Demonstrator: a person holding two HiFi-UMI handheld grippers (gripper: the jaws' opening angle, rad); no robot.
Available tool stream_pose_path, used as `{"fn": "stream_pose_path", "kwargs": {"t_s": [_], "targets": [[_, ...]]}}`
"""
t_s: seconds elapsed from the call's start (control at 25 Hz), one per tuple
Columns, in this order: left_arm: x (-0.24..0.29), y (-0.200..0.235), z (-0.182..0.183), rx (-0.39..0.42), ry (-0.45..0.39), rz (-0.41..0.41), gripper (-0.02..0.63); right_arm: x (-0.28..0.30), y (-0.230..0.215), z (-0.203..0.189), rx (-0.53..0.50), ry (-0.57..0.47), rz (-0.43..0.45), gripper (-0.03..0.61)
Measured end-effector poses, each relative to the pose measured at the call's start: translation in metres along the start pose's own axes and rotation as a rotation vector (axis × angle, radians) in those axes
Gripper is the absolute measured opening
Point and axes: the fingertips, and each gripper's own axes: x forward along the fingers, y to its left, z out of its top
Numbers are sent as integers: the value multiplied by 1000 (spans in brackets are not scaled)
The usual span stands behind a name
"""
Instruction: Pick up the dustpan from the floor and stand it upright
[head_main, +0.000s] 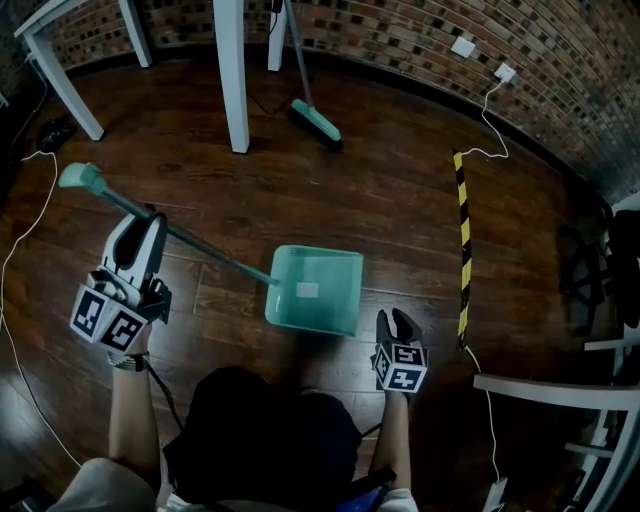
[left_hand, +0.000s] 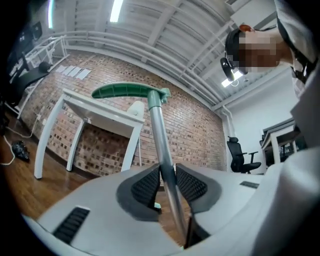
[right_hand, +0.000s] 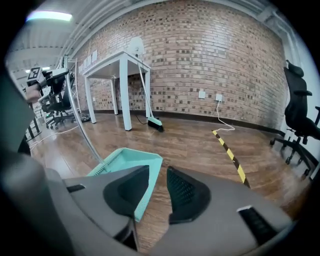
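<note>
The teal dustpan lies with its pan low over the wood floor, and its metal pole rises to the left and ends in a green grip. My left gripper is shut on the pole partway up. In the left gripper view the pole runs between the ribbed pads up to the green grip, with the left gripper clamped round it. My right gripper stands open just right of the pan's near corner. In the right gripper view the pan lies ahead of the right gripper, and nothing is between the pads.
A broom leans by the white table legs at the back. A yellow-and-black strip runs along the floor on the right, with a white cable to a wall socket. An office chair stands far right.
</note>
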Motion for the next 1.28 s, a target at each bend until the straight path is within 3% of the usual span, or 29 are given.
{"fn": "stream_pose_path", "kwargs": {"t_s": [0.16,0.44,0.56,0.64,0.8,0.92,0.96,1.08,1.28], "targets": [[18,-45,8,96,-18,-113,100,-13,10,29,5,-104,18,121],[37,-109,10,205,-54,-250,123,-54,33,107,-44,-400,50,122],[35,-123,1,249,-18,-272,122,-75,47,137,-78,-511,58,121],[31,-129,-10,284,13,-273,121,-89,57,156,-109,-581,62,57],[22,-131,-32,311,60,-260,119,-102,67,182,-145,-647,57,9],[13,-130,-37,314,66,-253,1,-106,68,191,-163,-668,57,-8],[11,-131,-36,311,62,-261,-2,-109,69,194,-166,-676,58,-8],[4,-139,-14,274,52,-289,-2,-131,74,212,-162,-702,55,-8],[7,-168,82,272,145,-273,-3,-229,77,295,-172,-698,69,-8]]}}
